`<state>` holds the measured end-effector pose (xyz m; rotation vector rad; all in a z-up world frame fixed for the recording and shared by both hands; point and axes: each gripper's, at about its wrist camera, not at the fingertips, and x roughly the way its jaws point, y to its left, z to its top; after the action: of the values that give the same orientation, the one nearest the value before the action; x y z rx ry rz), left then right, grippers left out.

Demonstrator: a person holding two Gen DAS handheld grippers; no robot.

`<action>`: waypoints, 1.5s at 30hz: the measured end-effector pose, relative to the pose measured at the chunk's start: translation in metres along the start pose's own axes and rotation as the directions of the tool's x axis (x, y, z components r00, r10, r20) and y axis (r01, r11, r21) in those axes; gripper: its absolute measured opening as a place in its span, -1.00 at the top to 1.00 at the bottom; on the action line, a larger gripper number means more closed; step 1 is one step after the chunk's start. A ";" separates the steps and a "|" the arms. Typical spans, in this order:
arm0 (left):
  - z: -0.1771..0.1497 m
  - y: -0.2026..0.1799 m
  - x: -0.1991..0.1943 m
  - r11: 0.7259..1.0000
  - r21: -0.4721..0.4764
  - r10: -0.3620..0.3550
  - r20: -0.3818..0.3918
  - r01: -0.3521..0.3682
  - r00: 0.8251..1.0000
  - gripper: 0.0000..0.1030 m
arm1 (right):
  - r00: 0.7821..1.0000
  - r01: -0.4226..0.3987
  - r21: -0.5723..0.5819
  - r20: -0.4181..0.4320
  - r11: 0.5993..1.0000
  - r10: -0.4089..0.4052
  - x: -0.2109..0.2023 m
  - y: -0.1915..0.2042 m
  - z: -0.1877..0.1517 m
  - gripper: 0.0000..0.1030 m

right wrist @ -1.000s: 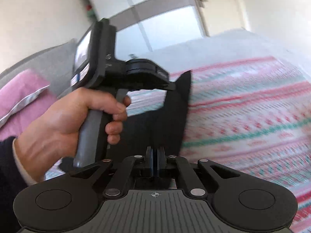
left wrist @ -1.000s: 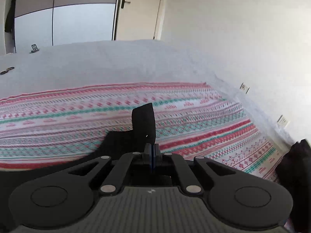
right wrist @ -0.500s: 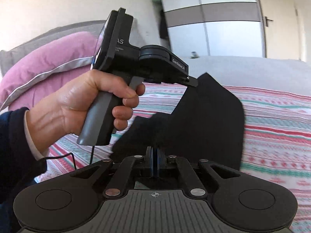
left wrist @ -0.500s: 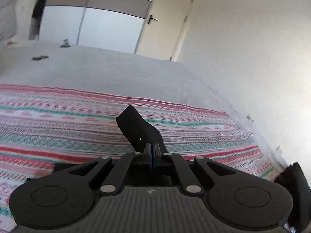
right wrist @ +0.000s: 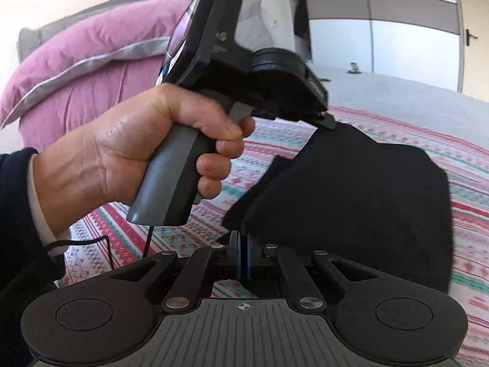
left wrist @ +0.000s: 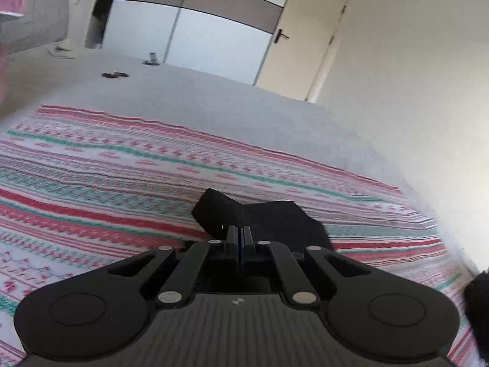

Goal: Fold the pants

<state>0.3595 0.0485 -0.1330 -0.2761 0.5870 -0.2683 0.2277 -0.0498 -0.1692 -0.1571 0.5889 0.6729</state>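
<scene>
The black pants (right wrist: 360, 195) hang in the air above the striped blanket (right wrist: 428, 140), held up by both grippers. My right gripper (right wrist: 243, 238) is shut on a lower edge of the pants. My left gripper (right wrist: 328, 122), held by a hand (right wrist: 137, 153), is shut on an upper corner of the cloth. In the left wrist view my left gripper (left wrist: 239, 234) is shut on a corner of the pants (left wrist: 269, 217) above the blanket (left wrist: 122, 183). Most of the pants is hidden below the left gripper body.
A pink pillow (right wrist: 91, 70) and a grey headboard lie at the left. Grey bed cover (left wrist: 214, 101) lies beyond the blanket, with small dark items (left wrist: 114, 75) on it. A wardrobe (left wrist: 189, 36), a door (left wrist: 302, 39) and a white wall stand behind. A dark object (left wrist: 476, 299) sits at the right edge.
Both grippers have swung with the pants toward the pillow side. The cloth has spread wider between them and hangs lower over the blanket. Both stay shut.
</scene>
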 end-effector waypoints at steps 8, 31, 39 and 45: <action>-0.009 0.043 -0.024 0.996 -0.050 0.074 -0.026 -0.075 0.997 1.00 | 0.998 -0.055 -0.078 -0.045 0.995 0.052 0.031 0.026 -0.001 0.94; -0.040 0.017 -0.076 0.997 0.068 0.047 -0.059 -0.043 0.997 0.89 | 0.998 -0.006 0.215 -0.058 0.977 0.019 -0.010 -0.073 0.022 -0.42; -0.063 0.005 -0.055 0.982 0.115 0.171 -0.172 -0.153 0.970 0.88 | 0.972 0.132 0.326 -0.226 0.936 -0.058 0.030 -0.116 -0.004 -0.42; -0.063 0.008 -0.059 0.982 0.115 0.168 -0.180 -0.149 0.969 0.88 | 0.975 0.158 0.269 -0.197 0.950 -0.106 0.043 -0.119 0.013 -0.42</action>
<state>0.2772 0.0638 -0.1557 -0.1053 0.7769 -0.1697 0.3351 -0.1151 -0.1882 0.0108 0.8349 0.4401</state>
